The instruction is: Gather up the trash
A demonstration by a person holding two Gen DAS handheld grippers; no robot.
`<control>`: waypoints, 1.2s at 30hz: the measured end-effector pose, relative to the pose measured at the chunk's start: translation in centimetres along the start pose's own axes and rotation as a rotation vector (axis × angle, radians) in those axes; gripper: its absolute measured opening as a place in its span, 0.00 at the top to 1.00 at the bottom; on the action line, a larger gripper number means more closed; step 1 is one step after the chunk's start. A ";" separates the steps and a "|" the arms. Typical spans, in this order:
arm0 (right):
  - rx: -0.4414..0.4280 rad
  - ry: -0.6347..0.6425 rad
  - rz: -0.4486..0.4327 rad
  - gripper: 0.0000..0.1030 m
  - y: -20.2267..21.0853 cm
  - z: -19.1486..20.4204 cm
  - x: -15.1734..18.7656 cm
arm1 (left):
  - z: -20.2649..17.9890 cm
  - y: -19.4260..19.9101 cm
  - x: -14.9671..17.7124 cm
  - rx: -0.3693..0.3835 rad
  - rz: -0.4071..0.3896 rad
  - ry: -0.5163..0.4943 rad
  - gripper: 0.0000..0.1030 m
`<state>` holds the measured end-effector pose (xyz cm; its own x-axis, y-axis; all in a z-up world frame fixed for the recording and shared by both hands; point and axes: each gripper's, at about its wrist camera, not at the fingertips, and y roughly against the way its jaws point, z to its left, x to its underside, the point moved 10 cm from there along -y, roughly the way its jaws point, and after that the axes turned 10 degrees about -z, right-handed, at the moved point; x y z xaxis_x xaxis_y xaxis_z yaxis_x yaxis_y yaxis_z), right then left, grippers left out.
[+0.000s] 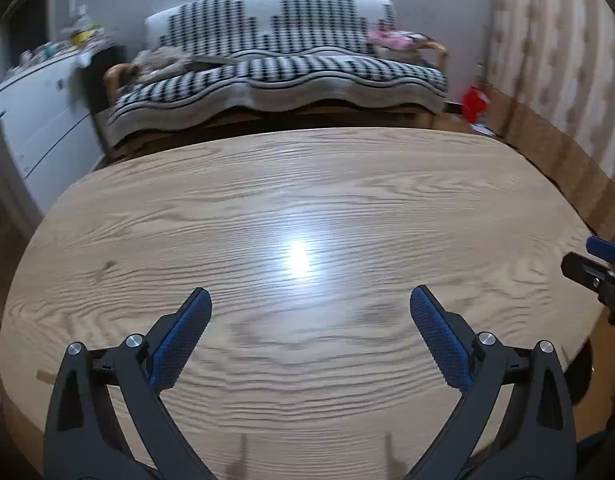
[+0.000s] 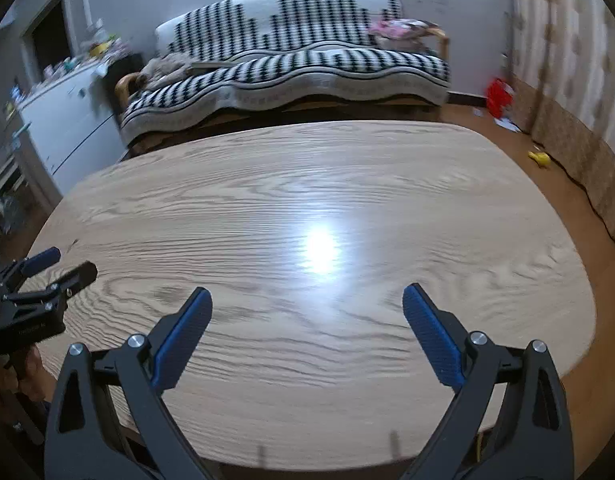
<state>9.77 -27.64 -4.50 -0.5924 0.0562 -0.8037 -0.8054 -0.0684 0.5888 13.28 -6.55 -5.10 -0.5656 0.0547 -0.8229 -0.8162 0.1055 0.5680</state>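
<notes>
My left gripper is open and empty, held above the near part of a light wooden table. My right gripper is also open and empty above the same table. Each shows in the other's view: the right gripper at the right edge, the left gripper at the left edge. No trash shows on the tabletop. On the floor by the right wall lie a red object, paper scraps and a small yellow object.
A sofa with a black-and-white cover stands behind the table, with pink items on its right end. A white cabinet with clutter on top stands at left. A black cable runs along the right wall.
</notes>
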 end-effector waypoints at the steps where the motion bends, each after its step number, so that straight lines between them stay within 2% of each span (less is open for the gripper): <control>1: -0.011 0.010 0.001 0.10 -0.5 1.3 -0.2 | 1.3 -0.1 0.1 -0.015 0.000 0.012 0.06; 6: -0.048 0.038 0.015 0.10 -3.0 5.6 -1.0 | 5.1 -0.3 0.5 -0.044 0.014 0.036 0.06; 14: -0.062 0.056 0.035 0.10 -5.0 8.0 -0.7 | 6.1 -0.9 1.0 -0.027 0.027 0.048 0.06; 36: -0.065 0.059 0.046 0.10 -5.1 7.3 -0.4 | 5.9 -0.9 1.2 -0.018 0.033 0.057 0.06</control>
<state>13.95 -20.01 -6.54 -0.6247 -0.0074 -0.7808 -0.7731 -0.1344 0.6198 14.07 -0.75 -6.69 -0.5975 0.0016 -0.8019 -0.7987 0.0871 0.5953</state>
